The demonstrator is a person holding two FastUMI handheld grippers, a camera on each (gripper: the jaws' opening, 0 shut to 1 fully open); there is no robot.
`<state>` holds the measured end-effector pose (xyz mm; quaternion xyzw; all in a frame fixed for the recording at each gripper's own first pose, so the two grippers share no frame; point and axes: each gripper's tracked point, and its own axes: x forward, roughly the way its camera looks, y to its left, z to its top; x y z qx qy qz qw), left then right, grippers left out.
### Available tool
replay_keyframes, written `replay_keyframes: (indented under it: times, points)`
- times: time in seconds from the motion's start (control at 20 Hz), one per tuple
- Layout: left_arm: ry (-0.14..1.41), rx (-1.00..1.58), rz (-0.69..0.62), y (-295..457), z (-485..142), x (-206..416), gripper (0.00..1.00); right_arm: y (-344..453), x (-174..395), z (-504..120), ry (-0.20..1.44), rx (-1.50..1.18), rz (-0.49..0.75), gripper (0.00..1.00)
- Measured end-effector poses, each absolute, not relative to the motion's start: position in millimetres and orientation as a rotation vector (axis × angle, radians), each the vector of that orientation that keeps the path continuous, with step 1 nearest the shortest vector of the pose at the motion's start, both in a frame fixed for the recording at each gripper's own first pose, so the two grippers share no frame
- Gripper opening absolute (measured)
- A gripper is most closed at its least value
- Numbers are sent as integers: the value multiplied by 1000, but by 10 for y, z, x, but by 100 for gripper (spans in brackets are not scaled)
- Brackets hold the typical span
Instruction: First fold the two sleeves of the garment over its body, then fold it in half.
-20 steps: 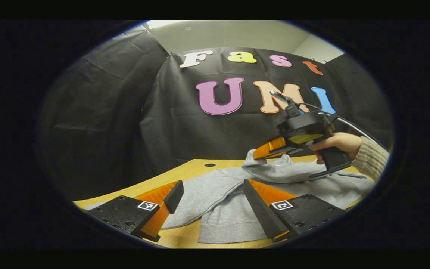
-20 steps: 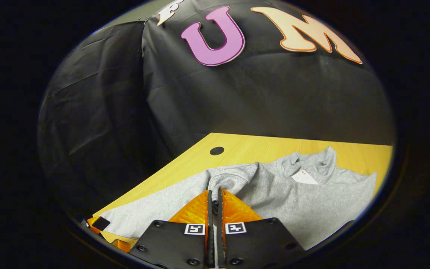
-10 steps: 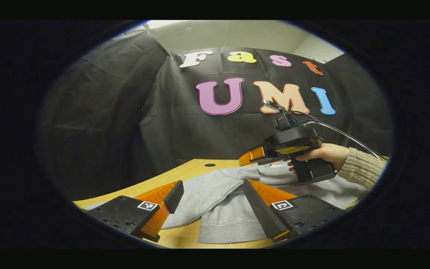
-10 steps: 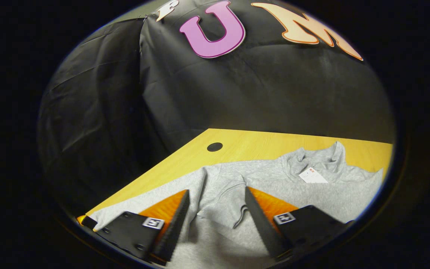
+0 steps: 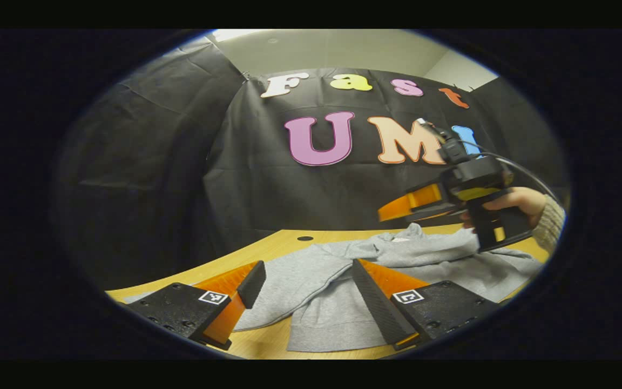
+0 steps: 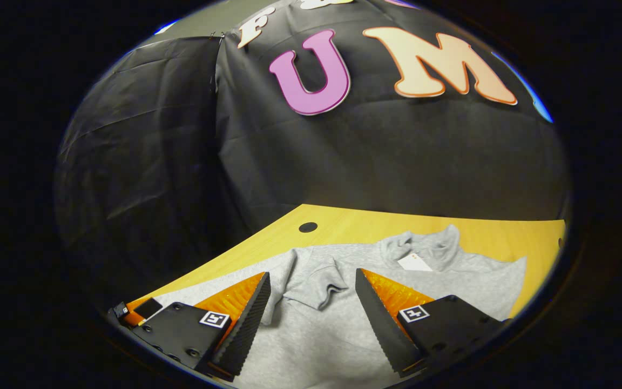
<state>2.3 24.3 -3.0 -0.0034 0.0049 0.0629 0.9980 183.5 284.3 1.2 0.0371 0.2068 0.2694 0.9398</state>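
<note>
Left claw (image 5: 303,281): I hold it spread wide, low over the grey sweatshirt (image 5: 322,286).
Right claw (image 6: 311,289): fingers apart, empty, above the sweatshirt on the tabletop (image 6: 376,221).

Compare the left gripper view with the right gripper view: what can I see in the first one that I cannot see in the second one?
Left gripper view: the right tongs from outside, raised above the garment, with the hand holding them, a knitted sleeve and a cable. The ceiling too.

Right gripper view: the white tag at the garment's collar, and a folded sleeve cuff lying on the body.

Both: the grey garment on the wooden table, the table's dark hole, the black cloth wall, and open tongs below, the left tongs included.
</note>
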Motion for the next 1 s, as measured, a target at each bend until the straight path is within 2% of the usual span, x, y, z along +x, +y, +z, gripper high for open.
replay_keyframes:
  times: [0.2, 0.4, 0.45, 0.5, 0.75, 1.0]
  points:
    - [10, -7, 126, 245, -28, 20, 94, 2030, 1418, 172, 350, 75, 460, 98]
    - [9, -6, 135, 250, -29, 30, 94, 1303, 1015, 103, 344, 75, 352, 98]
    - [9, -6, 132, 248, -36, 24, 94, 1147, 921, 67, 341, 71, 325, 93]
    - [9, -6, 129, 247, -29, 21, 94, 1014, 836, 39, 334, 72, 301, 98]
    - [6, -6, 144, 266, -30, 21, 94, 632, 426, -10, 289, 117, 248, 97]
    - [57, 1, 149, 393, 5, -57, 95, 375, 249, -9, 215, 152, 187, 98]
